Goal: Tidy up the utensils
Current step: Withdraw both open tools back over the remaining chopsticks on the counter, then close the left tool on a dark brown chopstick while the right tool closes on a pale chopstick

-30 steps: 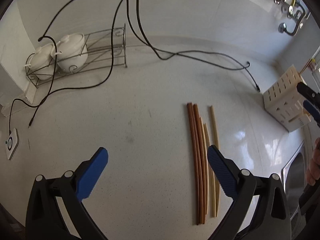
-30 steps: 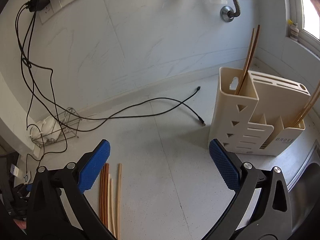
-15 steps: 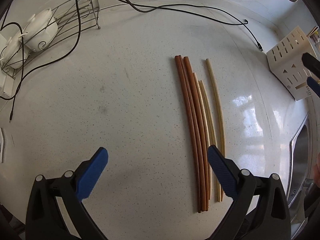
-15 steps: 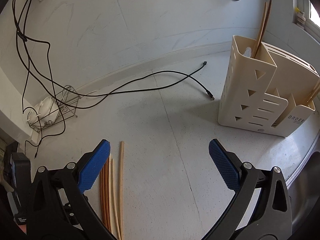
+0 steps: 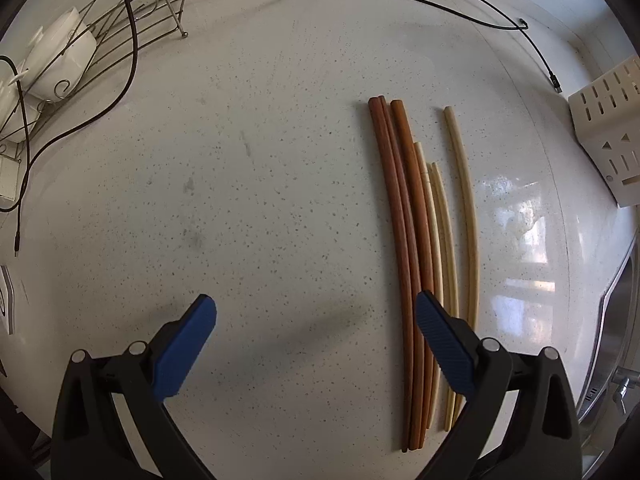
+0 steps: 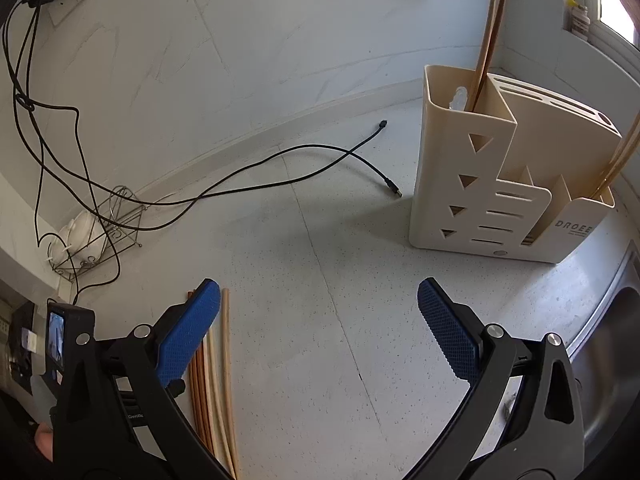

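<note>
Several chopsticks lie side by side on the white speckled counter: dark brown ones (image 5: 404,216) on the left, pale ones (image 5: 464,200) on the right. My left gripper (image 5: 316,340) hovers open above their near ends, its right finger over the brown sticks. In the right wrist view the same chopsticks (image 6: 218,368) lie at the lower left, partly behind the left finger of my open, empty right gripper (image 6: 318,320). A cream utensil holder (image 6: 500,176) stands at the right with chopsticks (image 6: 486,48) upright in its compartments.
Black cables (image 6: 280,160) trail across the counter from the wall. A wire rack with white bowls (image 5: 60,60) sits at the far left. A steel sink (image 6: 612,344) borders the counter on the right. The holder's corner (image 5: 608,128) shows in the left wrist view.
My left gripper has tilted down and come closer to the chopsticks, which now fill more of its view. The right gripper has drifted slightly, keeping the holder ahead. Both stay open.
</note>
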A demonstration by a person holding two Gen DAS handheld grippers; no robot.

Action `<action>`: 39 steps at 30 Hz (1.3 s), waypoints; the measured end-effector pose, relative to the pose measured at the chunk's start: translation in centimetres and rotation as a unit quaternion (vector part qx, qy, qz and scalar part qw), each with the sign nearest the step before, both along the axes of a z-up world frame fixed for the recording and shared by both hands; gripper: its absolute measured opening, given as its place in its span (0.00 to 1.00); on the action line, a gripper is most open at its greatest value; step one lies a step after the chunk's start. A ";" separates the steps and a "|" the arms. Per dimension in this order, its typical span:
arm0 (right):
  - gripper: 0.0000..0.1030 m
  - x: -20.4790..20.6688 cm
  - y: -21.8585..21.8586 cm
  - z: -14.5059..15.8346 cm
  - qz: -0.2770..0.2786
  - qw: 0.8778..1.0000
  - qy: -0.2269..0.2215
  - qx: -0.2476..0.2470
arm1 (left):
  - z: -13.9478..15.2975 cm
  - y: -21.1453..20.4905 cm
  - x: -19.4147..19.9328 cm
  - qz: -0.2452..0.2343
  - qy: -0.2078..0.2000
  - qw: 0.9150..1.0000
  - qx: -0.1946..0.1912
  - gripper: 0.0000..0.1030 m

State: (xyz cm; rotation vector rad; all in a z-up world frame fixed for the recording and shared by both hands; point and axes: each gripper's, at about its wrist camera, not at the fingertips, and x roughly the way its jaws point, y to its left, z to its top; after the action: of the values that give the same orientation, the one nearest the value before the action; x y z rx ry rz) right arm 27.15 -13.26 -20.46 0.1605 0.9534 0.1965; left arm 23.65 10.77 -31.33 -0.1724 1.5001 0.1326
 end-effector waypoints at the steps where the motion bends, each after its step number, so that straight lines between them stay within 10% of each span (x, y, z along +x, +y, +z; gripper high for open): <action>1: 0.92 0.1 0.0 0.1 0.002 1.000 0.000 0.002 | -0.1 -0.1 0.1 0.000 0.002 1.000 0.002 0.95; 39: 0.90 3.1 2.6 -2.1 0.050 0.994 0.086 0.049 | -2.3 1.0 0.6 0.008 0.078 0.997 -0.007 0.95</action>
State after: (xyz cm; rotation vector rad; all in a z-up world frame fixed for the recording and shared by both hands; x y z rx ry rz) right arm 30.28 -10.70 -22.57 0.2234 1.1244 0.3254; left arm 24.23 11.77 -33.59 -0.1886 1.6561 0.1510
